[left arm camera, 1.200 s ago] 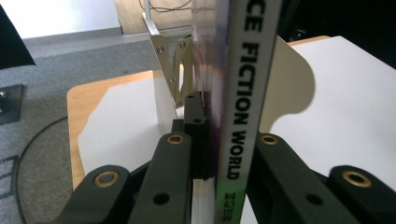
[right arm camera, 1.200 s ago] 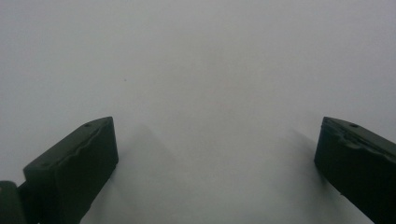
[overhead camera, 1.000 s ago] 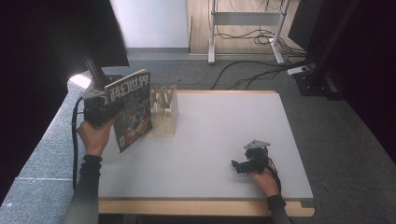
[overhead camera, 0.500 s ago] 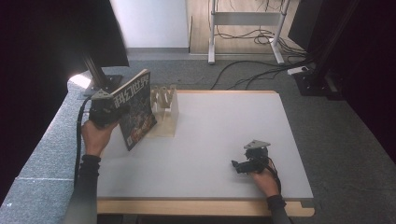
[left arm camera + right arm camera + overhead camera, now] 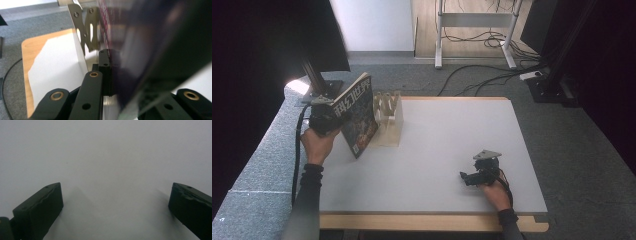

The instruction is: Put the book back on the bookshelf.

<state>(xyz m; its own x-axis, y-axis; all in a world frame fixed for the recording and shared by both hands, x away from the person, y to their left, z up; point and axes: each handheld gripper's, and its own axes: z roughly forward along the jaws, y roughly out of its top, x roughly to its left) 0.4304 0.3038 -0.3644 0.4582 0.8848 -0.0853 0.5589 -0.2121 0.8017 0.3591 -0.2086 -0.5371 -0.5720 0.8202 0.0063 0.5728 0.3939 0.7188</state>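
Magazine (image 5: 360,114) held tilted at the bench's (image 5: 452,150) far left corner

Left tool (image 5: 328,118) clamps the magazine's edge, its cover leaning just beside a wooden rack (image 5: 389,119); right tool (image 5: 476,176) rests on the bench near the front, jaws spread wide, gripping nothing

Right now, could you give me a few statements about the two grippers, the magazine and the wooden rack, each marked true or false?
1. The left gripper is clamped on the magazine. True.
2. The magazine lies flat on the table. False: it is held up on edge, tilted.
3. The right gripper holds the wooden rack. False: its jaws are open and empty.
4. The wooden rack stands near the table's far left corner. True.
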